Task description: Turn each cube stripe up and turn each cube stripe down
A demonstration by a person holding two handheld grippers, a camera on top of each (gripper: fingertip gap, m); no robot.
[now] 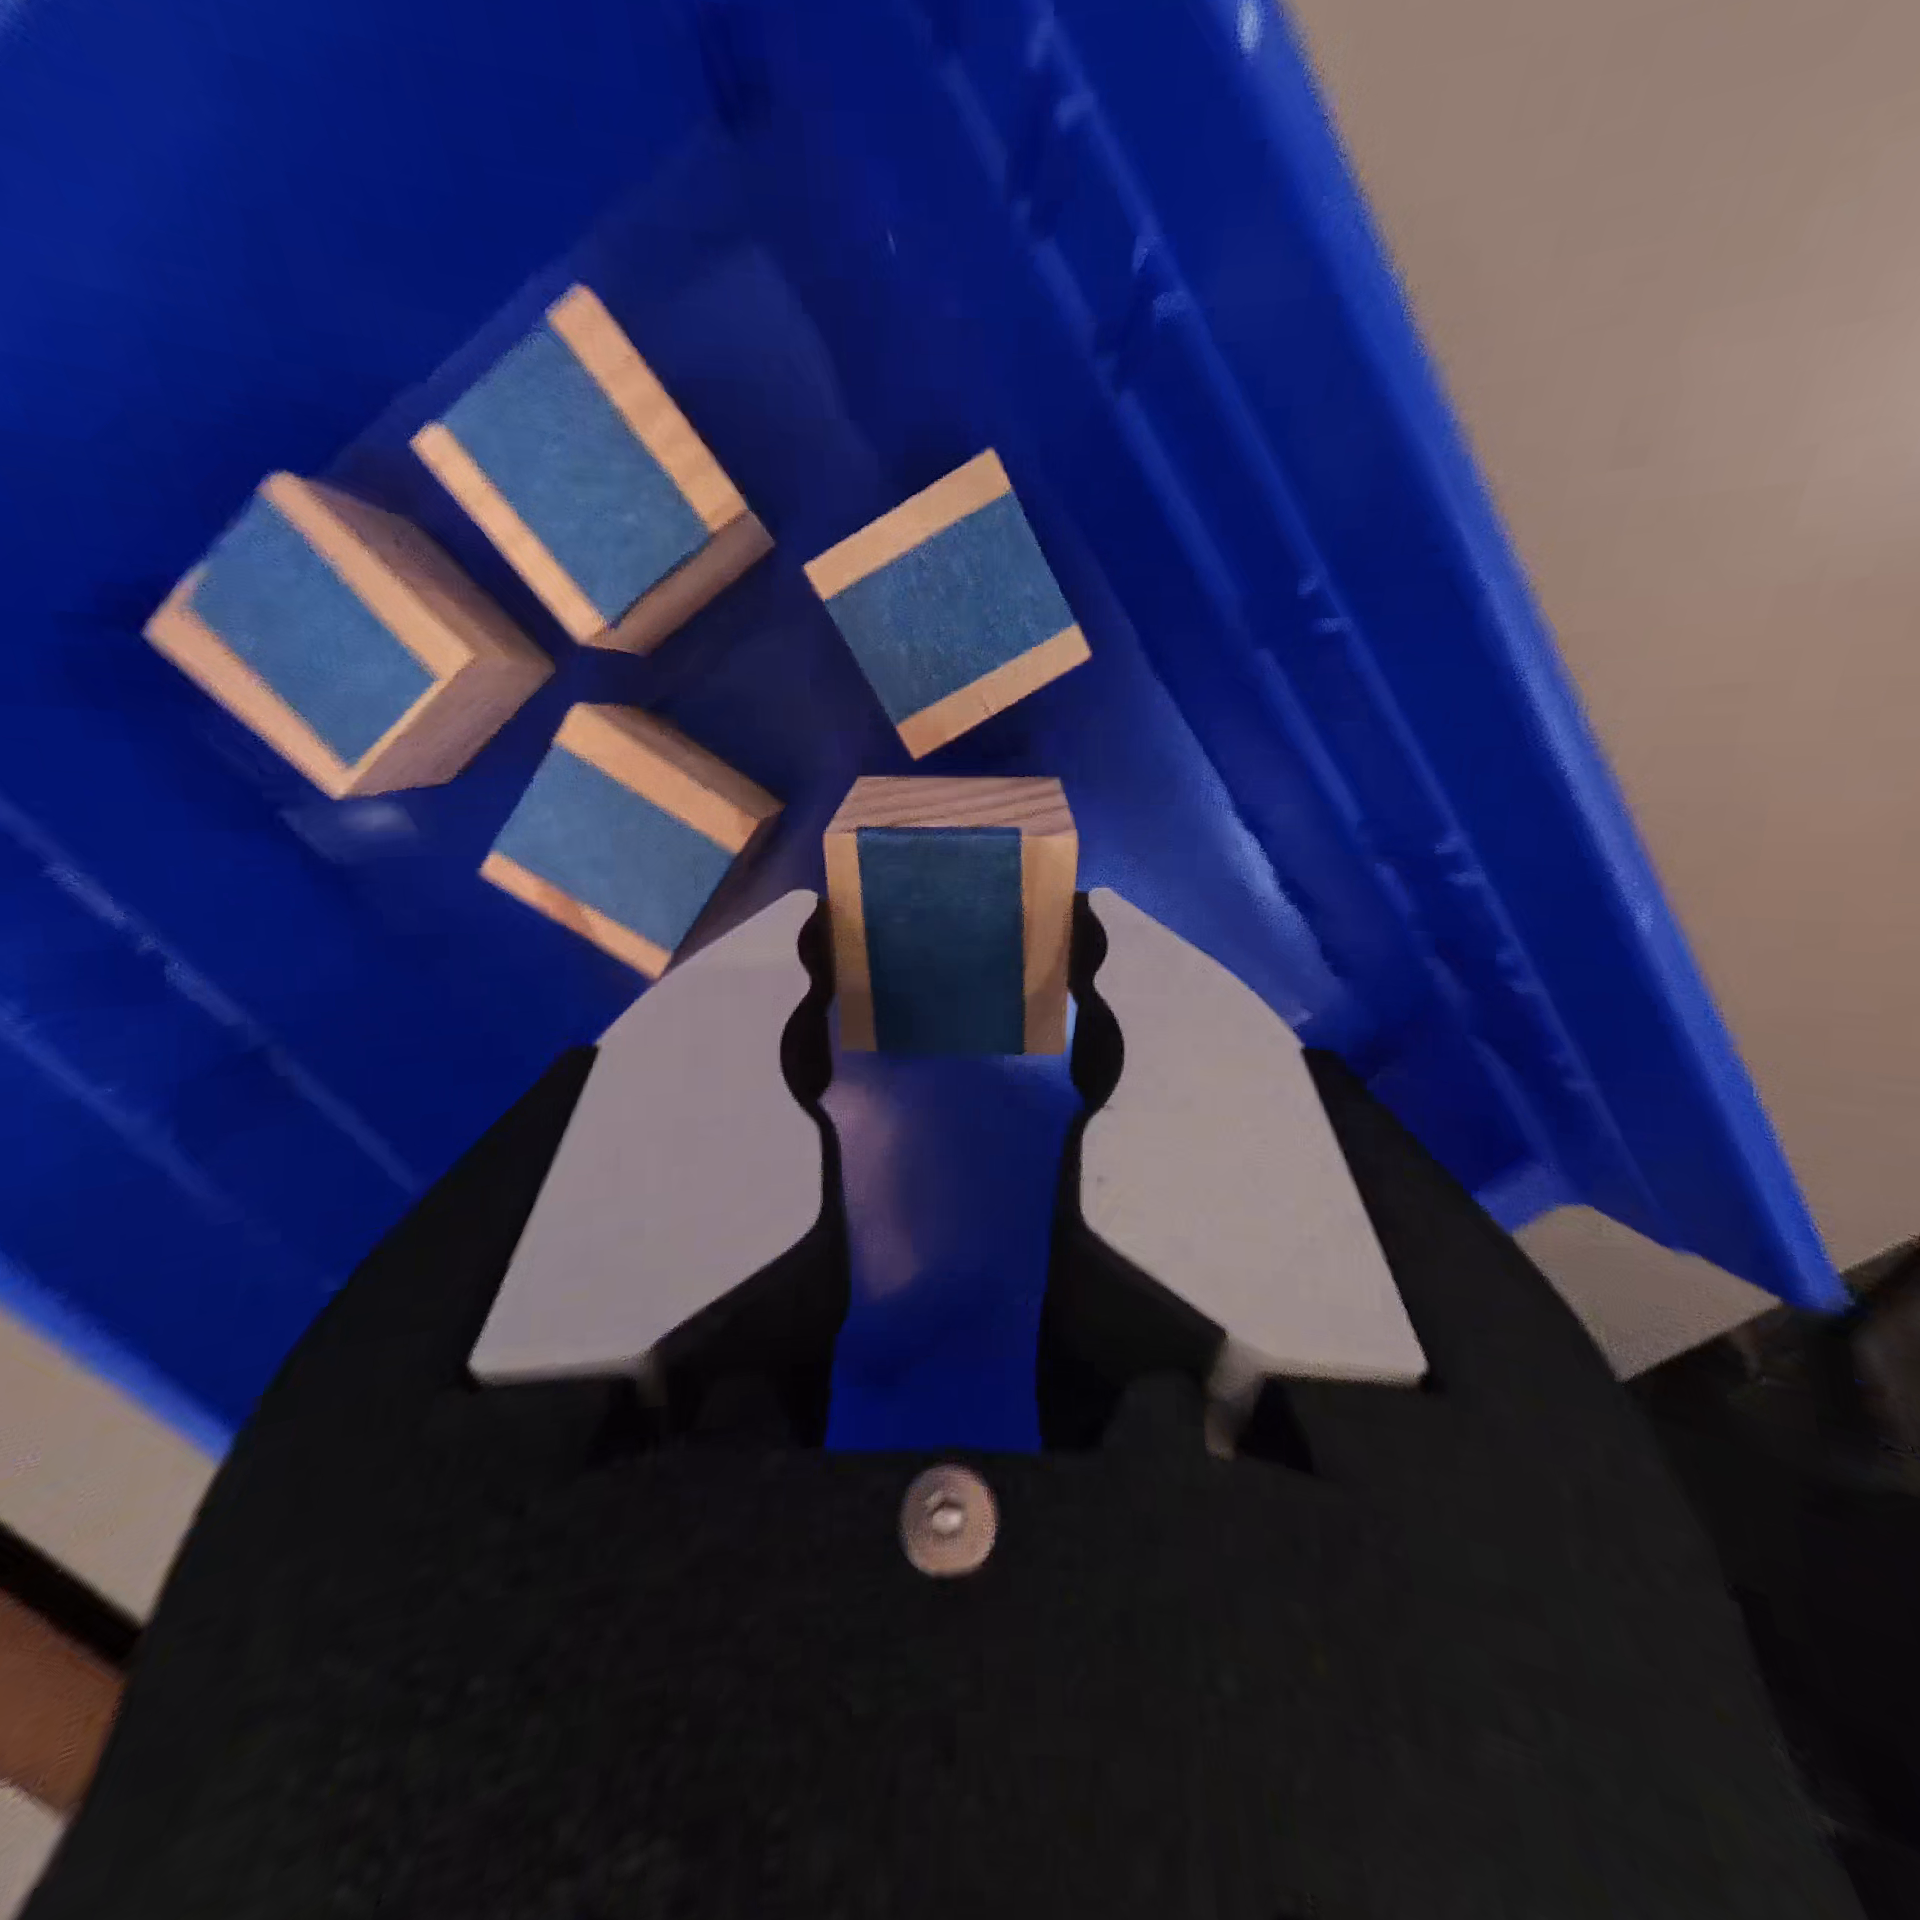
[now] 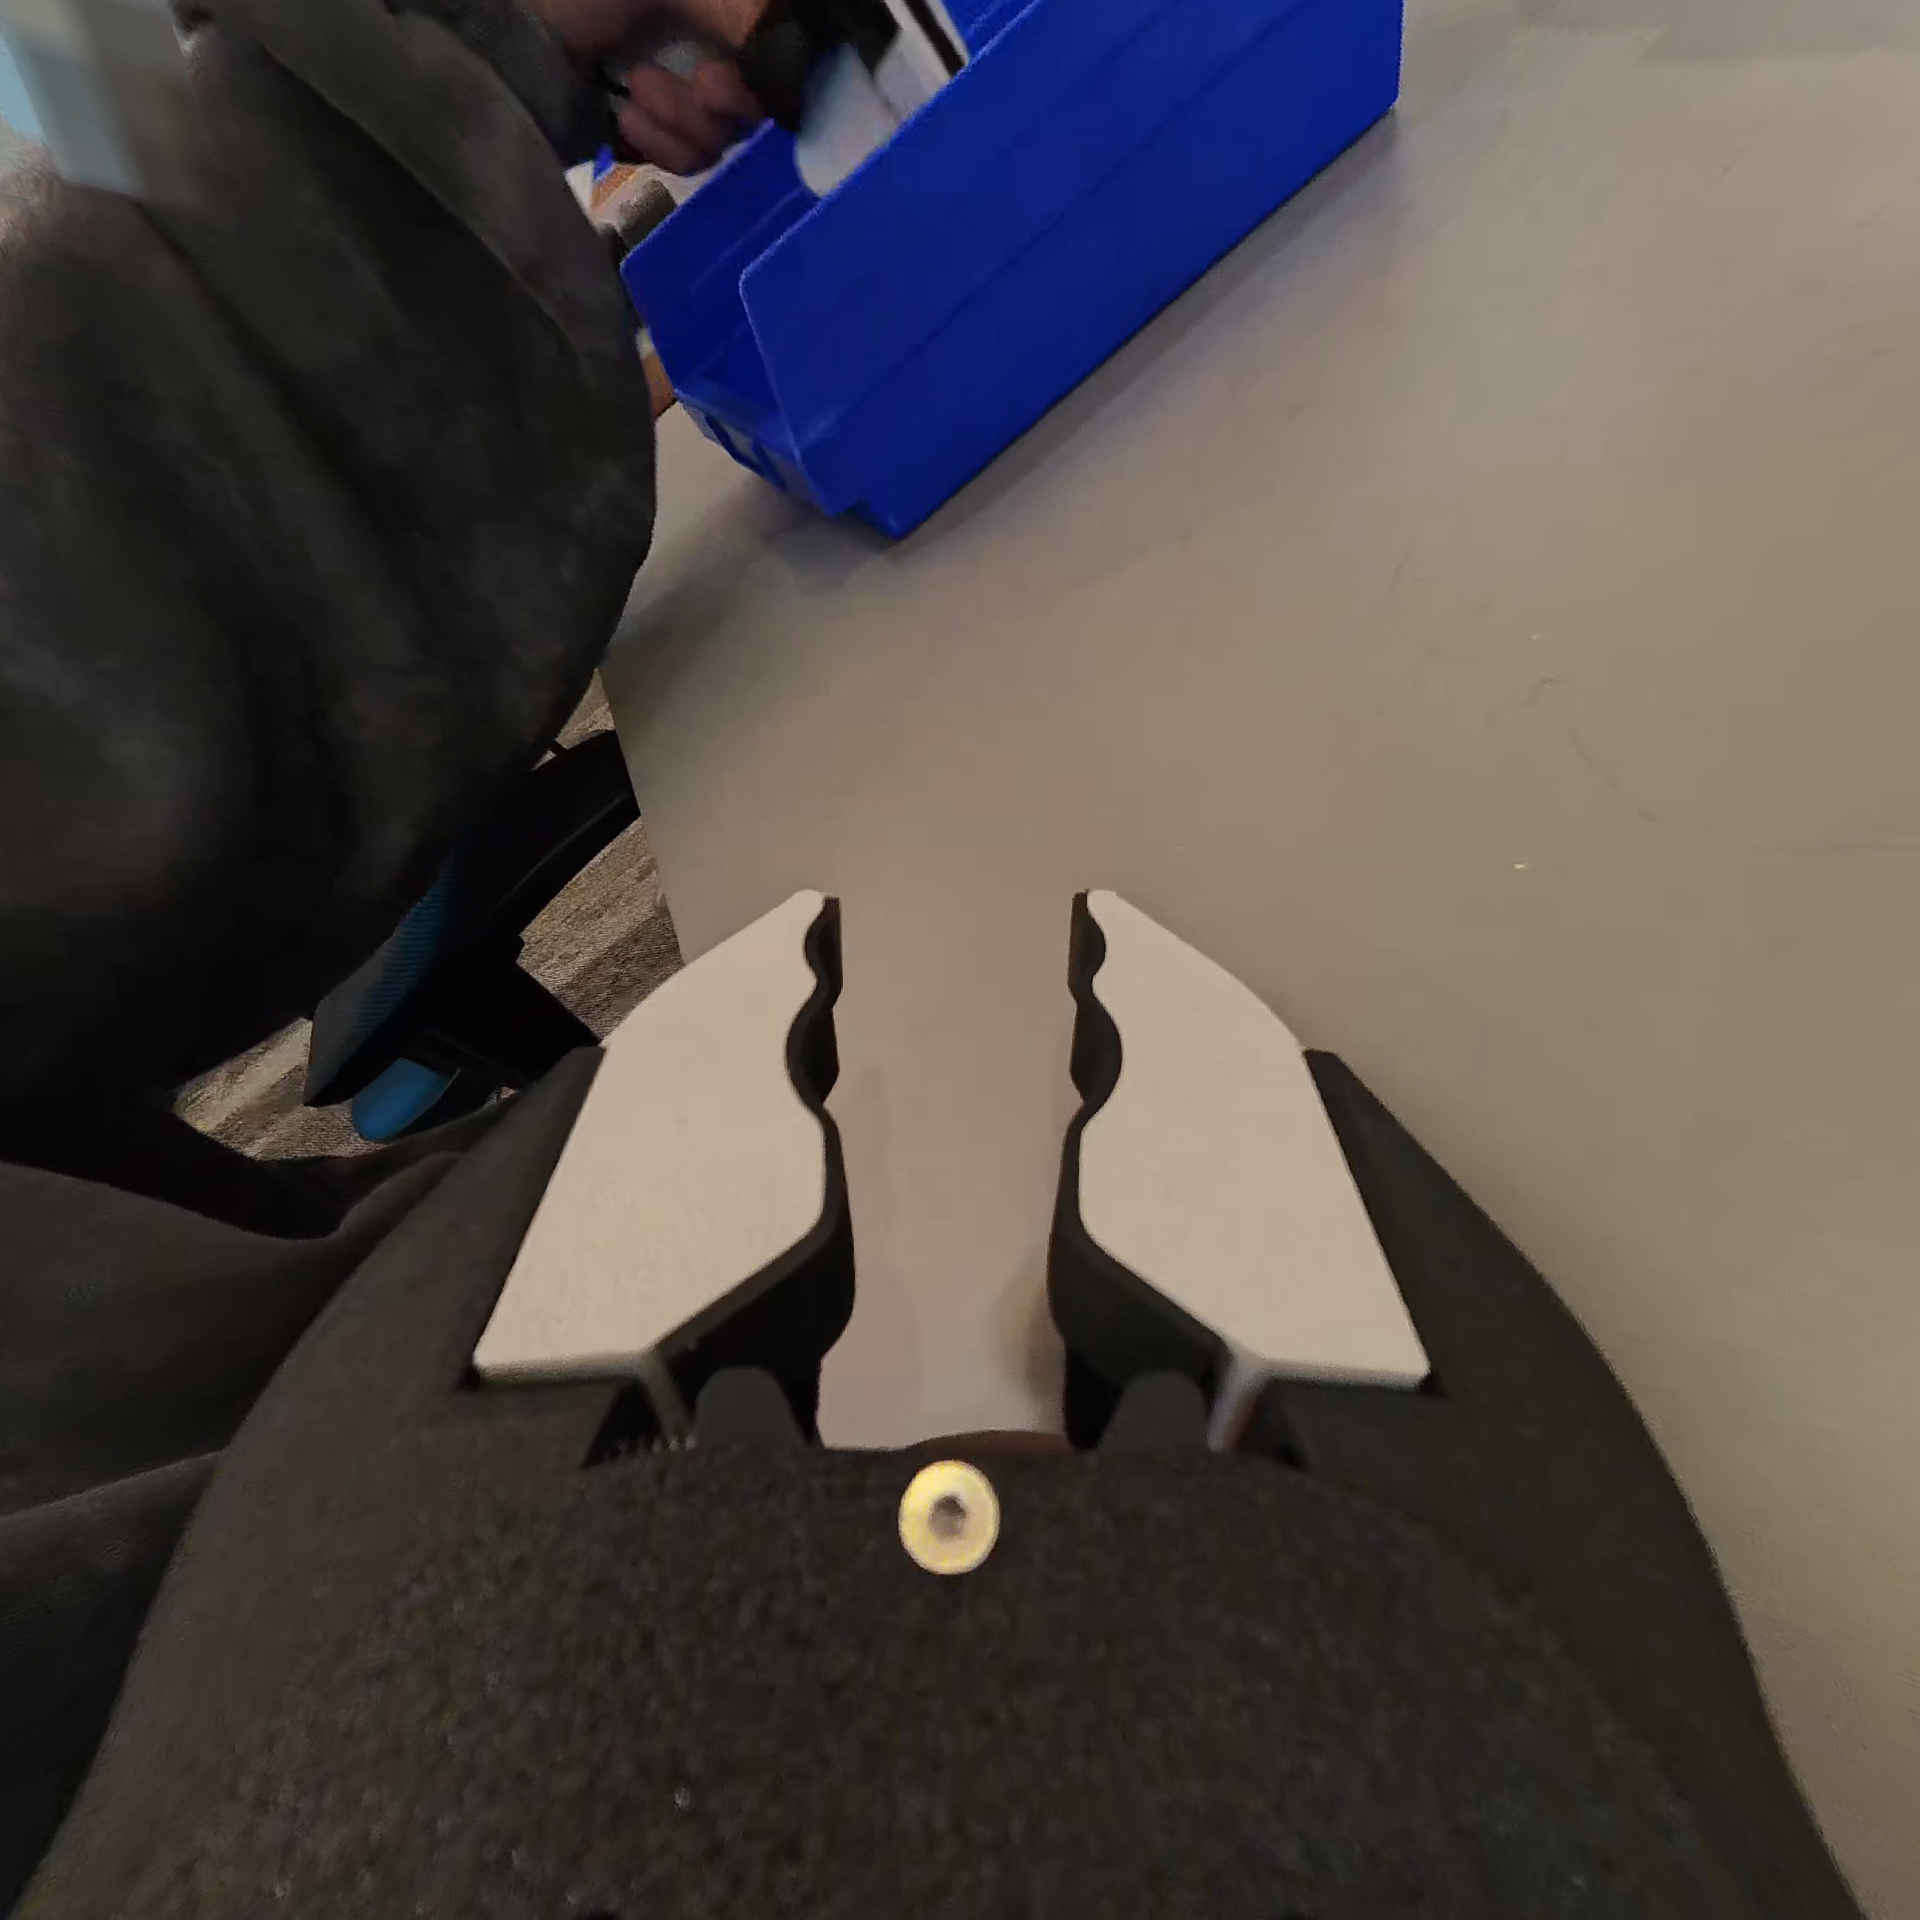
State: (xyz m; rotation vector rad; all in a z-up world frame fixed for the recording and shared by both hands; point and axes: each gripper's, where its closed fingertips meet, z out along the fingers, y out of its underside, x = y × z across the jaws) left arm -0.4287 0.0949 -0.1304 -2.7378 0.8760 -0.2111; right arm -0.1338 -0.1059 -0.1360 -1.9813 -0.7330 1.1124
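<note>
In the left wrist view, my left gripper [image 1: 948, 935] is shut on a wooden cube [image 1: 945, 930] inside the blue bin [image 1: 1195, 436]. The held cube's blue stripe faces the camera and its bare wood face points away. Several other wooden cubes lie on the bin floor with blue stripes up: one at the far left [image 1: 332, 639], one behind it [image 1: 587, 468], one in the middle [image 1: 623, 836], one to the right [image 1: 945, 603]. In the right wrist view, my right gripper [image 2: 954, 914] is open and empty above the grey table [image 2: 1351, 831], well short of the blue bin [image 2: 1039, 270].
In the right wrist view a person's dark sleeve [image 2: 291, 520] fills the left side, and their hand [image 2: 686, 114] is over the bin's far end. A chair base [image 2: 468, 987] shows below the table's left edge. The bin's ribbed wall [image 1: 1403, 779] stands close to the right of the held cube.
</note>
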